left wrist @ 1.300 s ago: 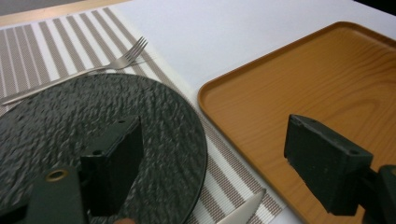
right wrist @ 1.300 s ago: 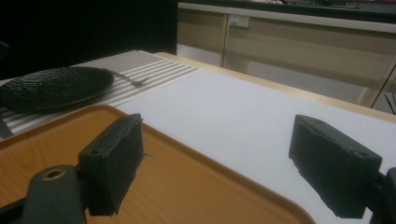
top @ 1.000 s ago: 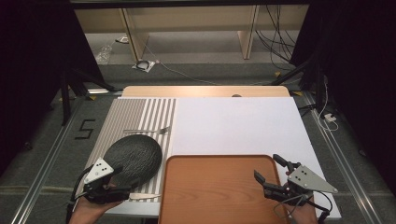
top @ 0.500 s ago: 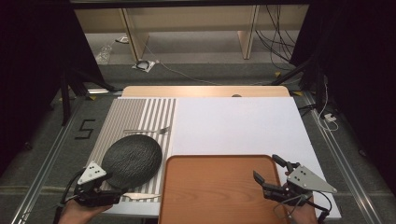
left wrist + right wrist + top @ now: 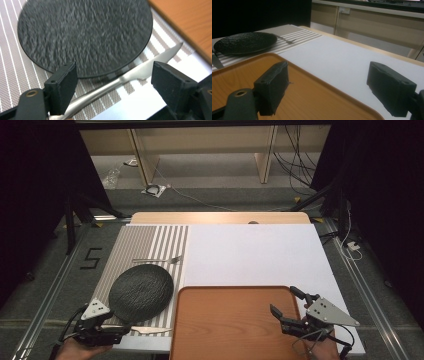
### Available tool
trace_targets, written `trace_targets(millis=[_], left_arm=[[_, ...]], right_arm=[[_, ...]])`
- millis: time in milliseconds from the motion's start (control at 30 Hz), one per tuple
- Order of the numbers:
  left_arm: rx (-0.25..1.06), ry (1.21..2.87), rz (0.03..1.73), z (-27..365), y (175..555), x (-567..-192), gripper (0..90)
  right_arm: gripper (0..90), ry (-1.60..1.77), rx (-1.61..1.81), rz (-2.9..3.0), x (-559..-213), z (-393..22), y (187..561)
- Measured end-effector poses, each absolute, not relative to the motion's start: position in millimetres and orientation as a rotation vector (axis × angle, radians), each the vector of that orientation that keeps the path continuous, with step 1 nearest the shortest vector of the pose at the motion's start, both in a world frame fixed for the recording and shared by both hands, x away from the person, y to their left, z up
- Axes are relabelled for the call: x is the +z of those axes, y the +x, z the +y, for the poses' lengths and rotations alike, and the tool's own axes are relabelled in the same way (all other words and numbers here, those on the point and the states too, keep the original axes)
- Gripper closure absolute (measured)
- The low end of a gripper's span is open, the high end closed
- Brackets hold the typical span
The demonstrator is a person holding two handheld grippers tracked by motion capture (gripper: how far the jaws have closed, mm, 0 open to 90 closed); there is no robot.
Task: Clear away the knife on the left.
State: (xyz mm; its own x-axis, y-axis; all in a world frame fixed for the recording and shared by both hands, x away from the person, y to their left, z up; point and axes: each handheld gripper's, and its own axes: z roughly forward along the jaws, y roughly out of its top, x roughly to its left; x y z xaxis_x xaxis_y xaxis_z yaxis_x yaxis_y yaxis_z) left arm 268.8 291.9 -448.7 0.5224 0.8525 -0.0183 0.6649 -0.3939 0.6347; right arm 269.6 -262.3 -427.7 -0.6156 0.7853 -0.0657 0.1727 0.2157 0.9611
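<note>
Down at the near left corner of the table, your left gripper (image 5: 113,82) sits with its jaws spread wide on either side of a silver table knife (image 5: 130,75), which lies free on the striped grey placemat (image 5: 15,75) just beside the round black textured plate (image 5: 85,35). Your right gripper (image 5: 294,307) hovers wide apart and empty over the right edge of the orange-brown wooden tray (image 5: 225,325).

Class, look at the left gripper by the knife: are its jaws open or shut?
Open. In the left gripper view, the left gripper has its jaws spread wide on either side of the knife, not touching it.
</note>
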Motion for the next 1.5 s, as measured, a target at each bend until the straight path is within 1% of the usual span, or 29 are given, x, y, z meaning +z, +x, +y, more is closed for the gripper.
trace_targets(millis=[367,633,967,1267,1400,1500], left_arm=[[0.364,2.285,1.263,298.4,277.0,-454.4,21.6],[0.314,2.389,1.270,294.5,286.1,-462.3,21.3],[0.277,2.441,1.254,294.3,295.2,-467.6,22.3],[0.222,2.501,1.243,292.7,302.9,-470.4,27.1],[0.218,2.526,1.234,290.5,303.5,-471.5,28.6],[0.229,2.561,1.201,288.1,304.0,-470.9,31.8]], right_arm=[[18.6,0.878,1.419,1.946,-427.8,-261.9,269.7],[18.6,0.872,1.426,1.953,-428.4,-260.6,269.6],[18.7,0.857,1.425,1.968,-429.7,-258.7,270.0],[18.8,0.854,1.423,1.980,-429.9,-257.8,269.7],[18.9,0.858,1.420,1.984,-430.1,-258.3,270.2],[19.0,0.855,1.425,1.985,-429.9,-257.8,269.7]])
